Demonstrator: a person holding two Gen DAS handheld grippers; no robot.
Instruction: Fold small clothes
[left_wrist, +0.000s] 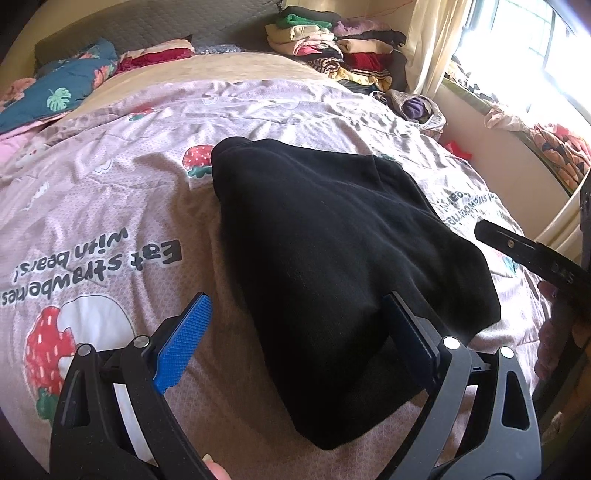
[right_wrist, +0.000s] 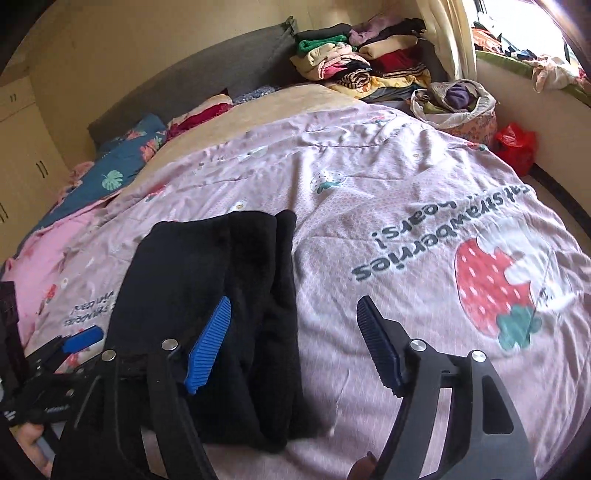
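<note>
A black garment (left_wrist: 332, 258) lies folded lengthwise on the pink strawberry-print bedspread (left_wrist: 110, 192). My left gripper (left_wrist: 299, 325) is open, its jaws wide apart over the garment's near left edge; the right fingertip rests against the cloth. In the right wrist view the same garment (right_wrist: 207, 295) lies at lower left, in a long folded strip. My right gripper (right_wrist: 291, 332) is open above the garment's right edge, its left pad (right_wrist: 210, 343) over the cloth and its right pad over the bedspread (right_wrist: 406, 206). The left gripper's blue pad (right_wrist: 83, 339) shows at far left.
A pile of folded clothes (left_wrist: 332, 48) sits at the head of the bed. A cloth bag with purple items (right_wrist: 458, 103) and a red plastic bag (right_wrist: 517, 146) lie by the right wall. A blue leaf-print quilt (left_wrist: 59, 96) lies at left. The right gripper's body (left_wrist: 535, 258) shows at right.
</note>
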